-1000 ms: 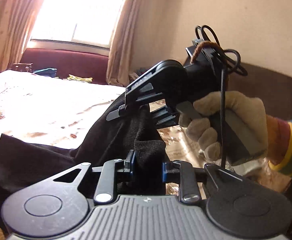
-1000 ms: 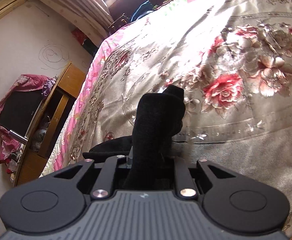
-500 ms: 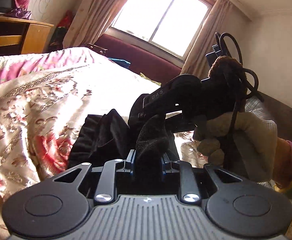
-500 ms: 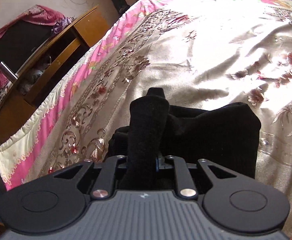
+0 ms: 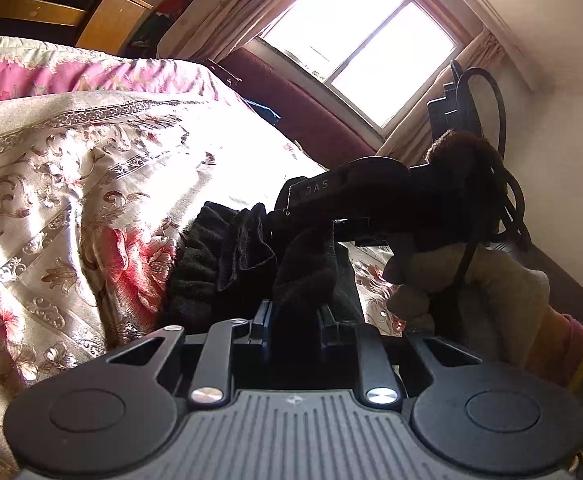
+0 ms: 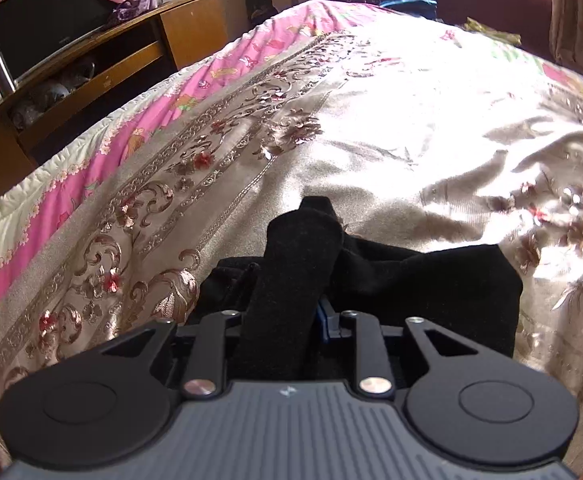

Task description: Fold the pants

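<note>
The black pants (image 6: 423, 280) lie folded over on the floral bedspread (image 6: 391, 132). My left gripper (image 5: 295, 316) is shut on a bunched edge of the pants (image 5: 307, 264), which sticks up between its fingers. My right gripper (image 6: 287, 320) is shut on another bunched edge of the pants, rising over its fingers. In the left wrist view the right gripper (image 5: 355, 200) sits just ahead, held by a gloved hand (image 5: 467, 292). Both grippers are close together, low over the bed.
A wooden cabinet (image 6: 91, 64) with a dark screen stands left of the bed. A dark red bench (image 5: 303, 116) runs under the window (image 5: 355, 40), with curtains either side. The bedspread (image 5: 71, 184) spreads wide to the left.
Both grippers have carried the pants edge across and down toward the bed, folding the pants over themselves. The views have swung toward the cabinet side. Both grips have stayed shut.
</note>
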`<state>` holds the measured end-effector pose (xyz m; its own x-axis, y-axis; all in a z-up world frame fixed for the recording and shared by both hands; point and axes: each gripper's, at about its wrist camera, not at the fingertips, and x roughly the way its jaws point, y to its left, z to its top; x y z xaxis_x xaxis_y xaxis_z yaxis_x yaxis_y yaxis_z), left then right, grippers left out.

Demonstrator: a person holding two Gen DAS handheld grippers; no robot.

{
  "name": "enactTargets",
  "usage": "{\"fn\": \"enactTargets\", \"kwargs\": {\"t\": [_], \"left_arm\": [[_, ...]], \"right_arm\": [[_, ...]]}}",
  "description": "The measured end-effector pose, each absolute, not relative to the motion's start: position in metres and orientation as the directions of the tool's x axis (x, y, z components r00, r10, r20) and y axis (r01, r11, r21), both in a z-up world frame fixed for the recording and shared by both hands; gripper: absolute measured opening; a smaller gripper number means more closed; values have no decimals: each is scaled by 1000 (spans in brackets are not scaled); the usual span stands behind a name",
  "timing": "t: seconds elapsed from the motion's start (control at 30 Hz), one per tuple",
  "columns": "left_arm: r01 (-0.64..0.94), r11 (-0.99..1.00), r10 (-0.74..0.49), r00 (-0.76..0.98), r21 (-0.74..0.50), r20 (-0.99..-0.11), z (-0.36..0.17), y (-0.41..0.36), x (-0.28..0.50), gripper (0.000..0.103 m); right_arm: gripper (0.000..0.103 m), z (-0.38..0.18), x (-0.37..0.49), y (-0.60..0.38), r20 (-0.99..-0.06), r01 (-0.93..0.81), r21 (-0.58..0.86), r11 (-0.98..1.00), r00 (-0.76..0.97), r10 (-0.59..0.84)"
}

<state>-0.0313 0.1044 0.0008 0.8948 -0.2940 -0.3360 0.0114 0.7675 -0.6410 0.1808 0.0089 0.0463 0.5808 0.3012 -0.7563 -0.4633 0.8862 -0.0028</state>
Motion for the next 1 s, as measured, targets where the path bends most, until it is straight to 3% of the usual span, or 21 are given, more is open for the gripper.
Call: {"fn": "enactTargets", "kwargs": {"t": [0.17, 0.2, 0.33, 0.4, 0.53, 0.6, 0.7, 0.8, 0.9, 1.0], "left_arm": [[-67, 759, -238, 897, -647, -372, -8, 125, -34, 33], [-81, 770, -226, 893, -632, -390, -8, 128, -33, 32], [-112, 787, -207, 879, -607, -430, -11, 132, -35, 33], [-123, 801, -192, 874, -586, -447, -11, 130, -38, 33], [-138, 835, -155, 870, -533, -468, -6, 128, -42, 34], [-152, 863, -119, 865, -481, -487, -4, 127, -44, 36], [-191, 880, -59, 865, -435, -499, 2, 129, -50, 35], [-169, 897, -35, 894, -409, -446, 18, 128, -54, 35], [-101, 919, -77, 902, -381, -425, 27, 118, -45, 35], [-73, 933, -103, 884, -352, -456, 25, 103, -33, 36]], "right_arm": [[29, 29, 186, 34, -756, -477, 0, 879, 575, 312], [33, 24, 189, 37, -754, -473, 8, 881, 576, 316], [66, 18, 189, 51, -748, -499, 32, 866, 563, 352], [71, 23, 184, 54, -724, -545, 70, 835, 548, 418], [71, 36, 195, 38, -679, -533, 251, 808, 499, 539], [71, 50, 195, 23, -610, -535, 356, 767, 489, 624], [70, 72, 188, 6, -539, -557, 381, 738, 514, 667], [69, 78, 179, -16, -556, -527, 335, 781, 558, 616], [70, 69, 175, -21, -633, -513, 263, 817, 547, 547], [70, 65, 173, -5, -682, -534, 247, 809, 497, 536]]}}
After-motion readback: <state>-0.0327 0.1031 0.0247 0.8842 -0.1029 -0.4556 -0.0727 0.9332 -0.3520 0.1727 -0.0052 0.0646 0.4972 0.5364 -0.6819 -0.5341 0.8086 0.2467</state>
